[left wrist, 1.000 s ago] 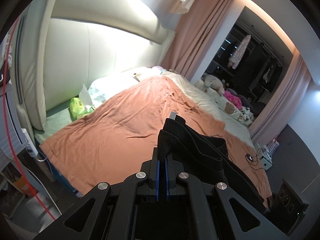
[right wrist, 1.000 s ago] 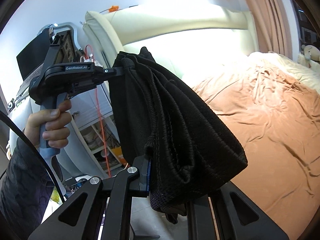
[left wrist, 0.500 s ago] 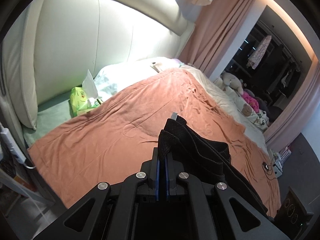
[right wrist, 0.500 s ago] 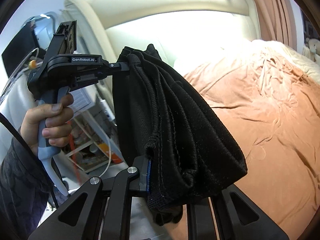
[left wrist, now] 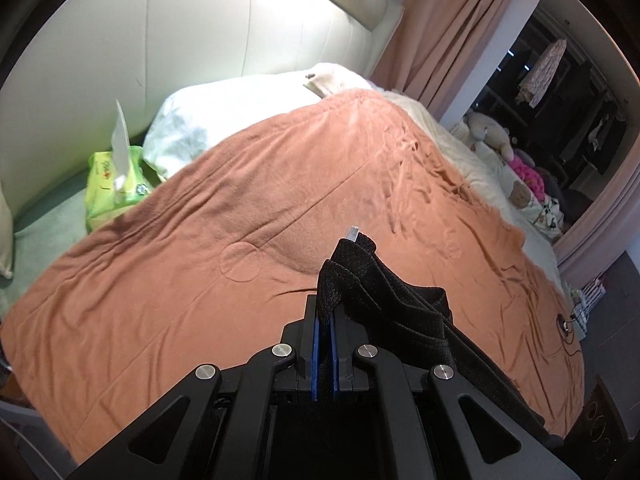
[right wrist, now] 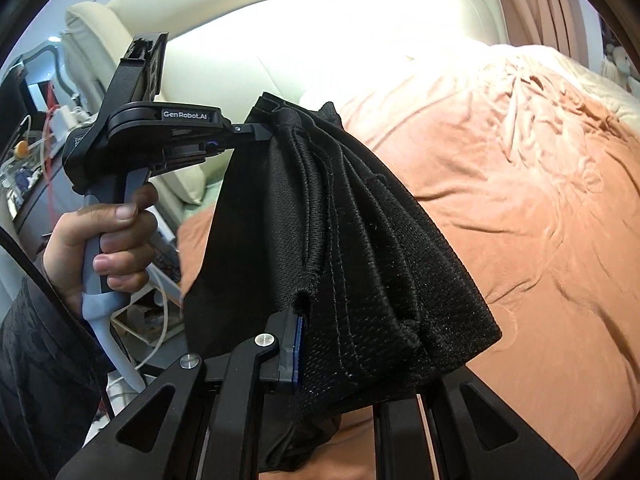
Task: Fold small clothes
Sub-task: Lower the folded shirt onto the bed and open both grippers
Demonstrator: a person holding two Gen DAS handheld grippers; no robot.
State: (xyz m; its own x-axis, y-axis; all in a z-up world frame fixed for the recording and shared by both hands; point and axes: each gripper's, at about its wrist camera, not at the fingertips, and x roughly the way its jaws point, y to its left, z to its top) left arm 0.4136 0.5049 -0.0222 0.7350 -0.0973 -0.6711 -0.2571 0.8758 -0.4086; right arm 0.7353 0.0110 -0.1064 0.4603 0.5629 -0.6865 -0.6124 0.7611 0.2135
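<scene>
Above the bed, a black mesh garment [right wrist: 344, 248] hangs in the air, stretched between the two grippers and clear of the orange blanket [right wrist: 532, 184] below it. In the right wrist view, the person's hand [right wrist: 100, 240] grips the handle of the left gripper [right wrist: 266, 126] at the far left; its jaws are pressed together on one top corner of the garment. From there the cloth runs down and rightward in several stacked layers, with stitched hems and ribbed seams showing as parallel ridges, and bunches into a thick fold at the right gripper [right wrist: 316, 340], whose jaws pinch that lower edge. Only the blue pad of one right finger shows; the other is buried under the fabric, so how much cloth sits between them is hard to say.

In the left wrist view, a green tissue pack [left wrist: 114, 176] lies at the left near a white pillow [left wrist: 224, 120], against the pale padded headboard [left wrist: 200, 40]. The blanket [left wrist: 240, 232] fills the middle. The left gripper [left wrist: 325, 312] shows its blue pads almost touching, with a doubled strip of the garment [left wrist: 384, 292] clamped at the tips and trailing off to the lower right, where it leaves the frame. A small pale tag seems to stick up from the top of the fold, though it is too small to read. At the far right, stuffed toys [left wrist: 496, 136] and pink curtains [left wrist: 452, 28] blur into a dark room.
</scene>
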